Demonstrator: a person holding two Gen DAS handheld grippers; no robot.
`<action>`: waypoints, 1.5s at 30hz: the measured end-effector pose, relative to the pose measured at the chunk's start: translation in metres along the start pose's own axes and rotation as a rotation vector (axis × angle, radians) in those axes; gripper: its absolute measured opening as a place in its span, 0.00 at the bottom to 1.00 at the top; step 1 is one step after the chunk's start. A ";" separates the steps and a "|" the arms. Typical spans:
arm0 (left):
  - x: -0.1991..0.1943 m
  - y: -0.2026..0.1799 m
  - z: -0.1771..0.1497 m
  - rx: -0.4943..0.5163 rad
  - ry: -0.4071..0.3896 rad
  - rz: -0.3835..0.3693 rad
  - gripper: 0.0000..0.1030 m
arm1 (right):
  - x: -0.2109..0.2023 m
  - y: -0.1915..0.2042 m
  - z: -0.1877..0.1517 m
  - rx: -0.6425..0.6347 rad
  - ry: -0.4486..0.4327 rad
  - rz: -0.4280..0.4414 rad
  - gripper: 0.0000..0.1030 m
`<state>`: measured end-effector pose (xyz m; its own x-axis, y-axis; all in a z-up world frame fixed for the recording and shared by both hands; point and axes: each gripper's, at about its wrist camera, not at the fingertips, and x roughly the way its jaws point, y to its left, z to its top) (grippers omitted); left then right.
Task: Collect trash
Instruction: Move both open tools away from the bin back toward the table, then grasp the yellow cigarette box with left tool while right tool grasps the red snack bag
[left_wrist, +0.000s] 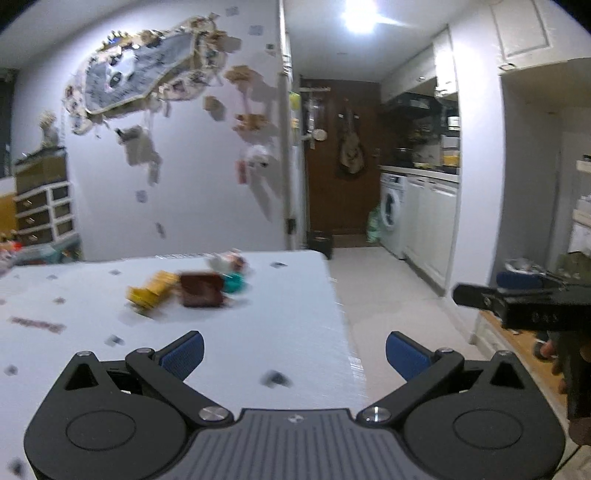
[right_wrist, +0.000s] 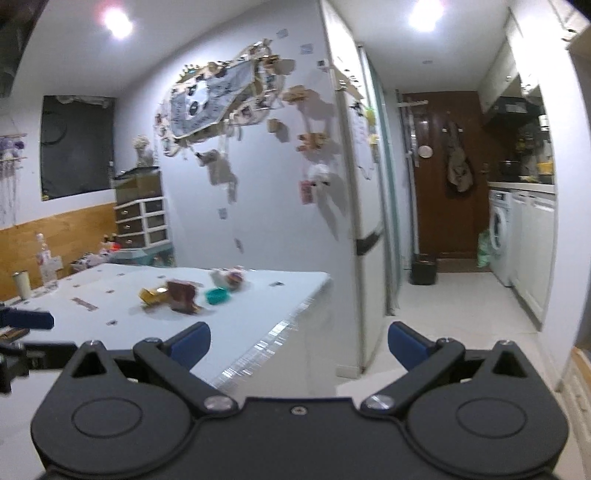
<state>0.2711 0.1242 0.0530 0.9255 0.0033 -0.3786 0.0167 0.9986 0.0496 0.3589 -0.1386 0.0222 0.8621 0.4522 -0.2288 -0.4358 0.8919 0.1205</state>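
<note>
A white front-loading washing machine (left_wrist: 392, 214) stands beside a dark brown wooden door (left_wrist: 340, 158); a white drawer unit (right_wrist: 142, 221) lines the wall.

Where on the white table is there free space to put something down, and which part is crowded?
The white table is bare on its near part, between the left hand-held gripper and the trash pile, bar small printed marks. Crowded: the middle, where the yellow wrapper, dark red carton, teal lid and crumpled white wrapper cluster. The far left corner holds a clear bottle.

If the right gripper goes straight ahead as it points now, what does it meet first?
Probably the white wall end just past the table corner. The open right gripper holds nothing, and depth is unclear, so it might pass into the hallway.
</note>
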 end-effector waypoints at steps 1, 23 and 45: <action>0.001 0.010 0.005 0.007 -0.008 0.015 1.00 | 0.008 0.006 0.001 -0.001 0.003 0.014 1.00; 0.190 0.175 0.117 -0.190 -0.048 -0.018 1.00 | 0.180 0.085 0.083 -0.151 0.099 0.254 1.00; 0.297 0.273 0.063 -0.256 0.132 -0.086 0.84 | 0.349 0.156 0.071 -0.218 0.420 0.368 0.25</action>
<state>0.5745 0.3949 0.0122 0.8675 -0.0917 -0.4890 -0.0187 0.9762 -0.2162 0.6097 0.1583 0.0301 0.4883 0.6547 -0.5770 -0.7676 0.6367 0.0729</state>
